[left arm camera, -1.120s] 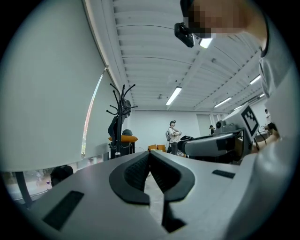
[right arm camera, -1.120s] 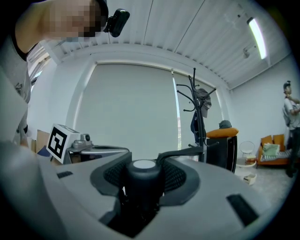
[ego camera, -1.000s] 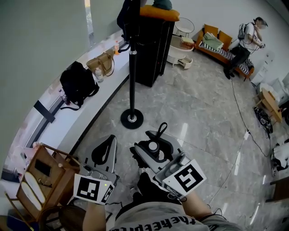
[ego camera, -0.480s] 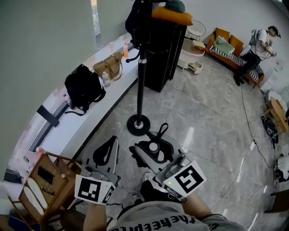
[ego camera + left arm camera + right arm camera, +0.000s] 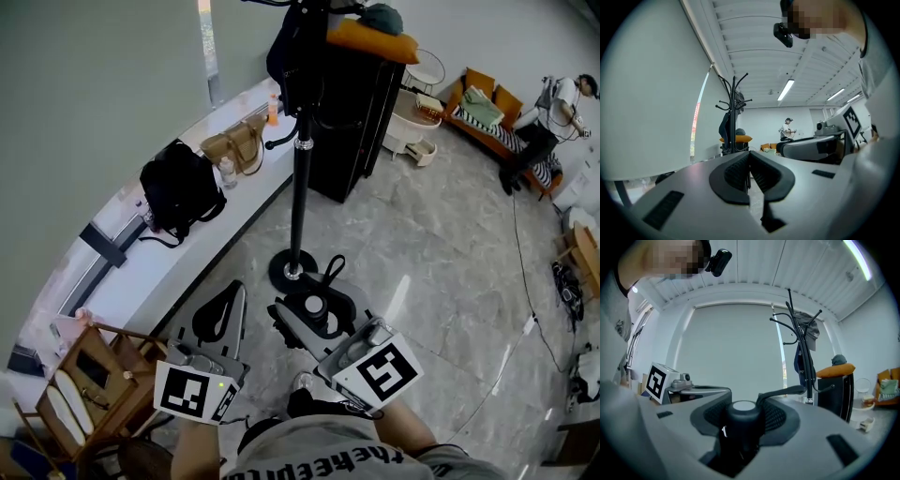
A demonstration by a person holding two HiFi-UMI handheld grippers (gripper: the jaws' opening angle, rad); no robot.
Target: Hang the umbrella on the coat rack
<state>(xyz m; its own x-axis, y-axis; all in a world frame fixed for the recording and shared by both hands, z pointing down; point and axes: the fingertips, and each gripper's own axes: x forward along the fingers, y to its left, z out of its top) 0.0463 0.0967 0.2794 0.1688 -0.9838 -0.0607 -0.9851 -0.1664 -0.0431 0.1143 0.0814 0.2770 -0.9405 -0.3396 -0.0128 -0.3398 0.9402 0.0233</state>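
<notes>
The black coat rack (image 5: 300, 178) stands on a round base (image 5: 292, 272) on the marble floor, just beyond my grippers, with dark clothing on its top hooks. My right gripper (image 5: 315, 313) is shut on the black folded umbrella (image 5: 317, 306), whose round handle end points up and whose strap loop (image 5: 333, 270) reaches toward the base. In the right gripper view the umbrella handle (image 5: 743, 416) sits between the pads, with the rack (image 5: 802, 352) ahead to the right. My left gripper (image 5: 221, 315) is beside it, shut and holding nothing; its view shows the rack (image 5: 734, 110) straight ahead.
A white ledge (image 5: 131, 267) along the wall carries a black backpack (image 5: 178, 192) and a tan handbag (image 5: 236, 145). A black cabinet (image 5: 354, 112) topped by an orange cushion (image 5: 367, 39) stands behind the rack. A wooden stand (image 5: 89, 375) is at my left. A person (image 5: 553, 108) sits far right.
The rack's base has come nearer to the grippers as I moved toward it. Both grippers keep the same pose, the right one still holding the umbrella.
</notes>
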